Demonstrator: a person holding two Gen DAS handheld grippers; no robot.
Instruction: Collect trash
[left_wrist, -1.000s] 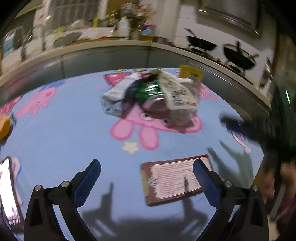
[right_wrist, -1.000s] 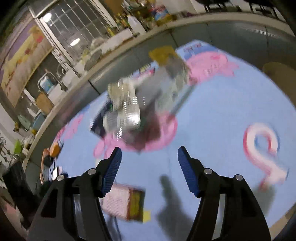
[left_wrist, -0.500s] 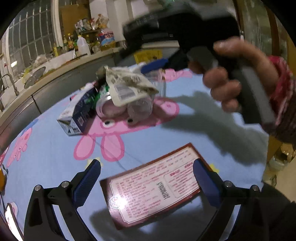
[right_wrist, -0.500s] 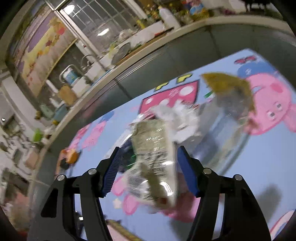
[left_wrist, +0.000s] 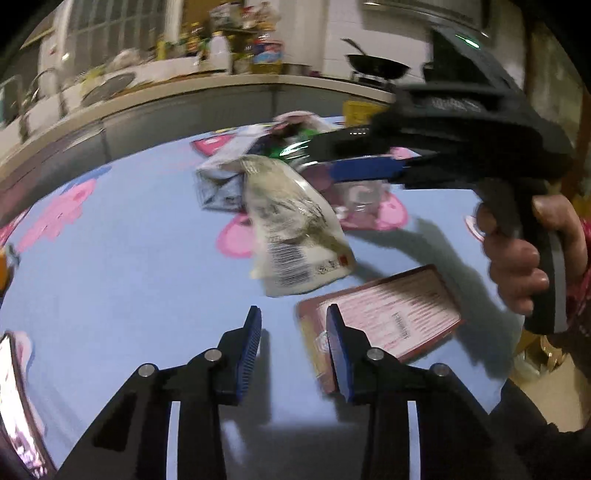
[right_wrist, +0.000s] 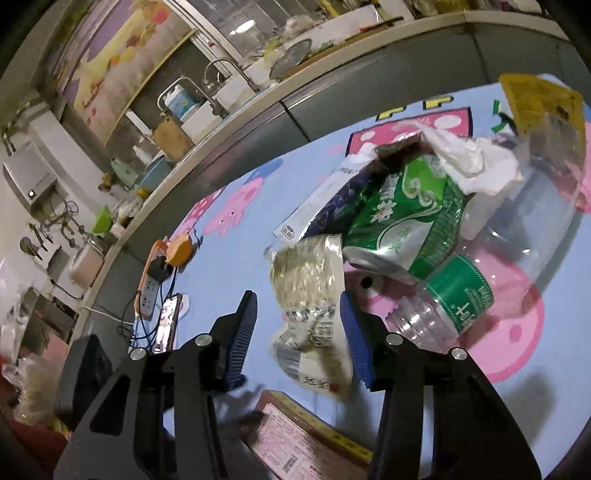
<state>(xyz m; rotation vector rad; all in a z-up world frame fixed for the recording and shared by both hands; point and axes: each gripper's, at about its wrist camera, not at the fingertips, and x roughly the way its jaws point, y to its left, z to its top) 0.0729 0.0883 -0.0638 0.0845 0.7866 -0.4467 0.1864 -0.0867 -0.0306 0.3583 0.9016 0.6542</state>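
Note:
A trash pile lies on the blue cartoon tablecloth (left_wrist: 110, 266): a crushed green can (right_wrist: 410, 225), a clear bottle with a green label (right_wrist: 450, 299), a white tissue (right_wrist: 476, 155), a dark carton (right_wrist: 325, 199) and a crinkled clear wrapper with a barcode (right_wrist: 314, 306), which also shows in the left wrist view (left_wrist: 295, 229). My right gripper (right_wrist: 299, 332) is open, its fingers on either side of the wrapper; I cannot tell whether they touch it. My left gripper (left_wrist: 293, 347) is empty, its fingers narrowed to a small gap, above the cloth beside a flat red-brown box (left_wrist: 384, 325).
The right-hand gripper and the hand holding it (left_wrist: 517, 251) fill the right of the left wrist view. A phone (right_wrist: 168, 321), a power strip (right_wrist: 151, 280) and an orange object (right_wrist: 181, 251) lie at the table's left. A kitchen counter (left_wrist: 184, 96) runs behind the table.
My left gripper's fingers have closed from wide open to a narrow gap. The right gripper has come down around the wrapper, which now lies off the pile toward the box.

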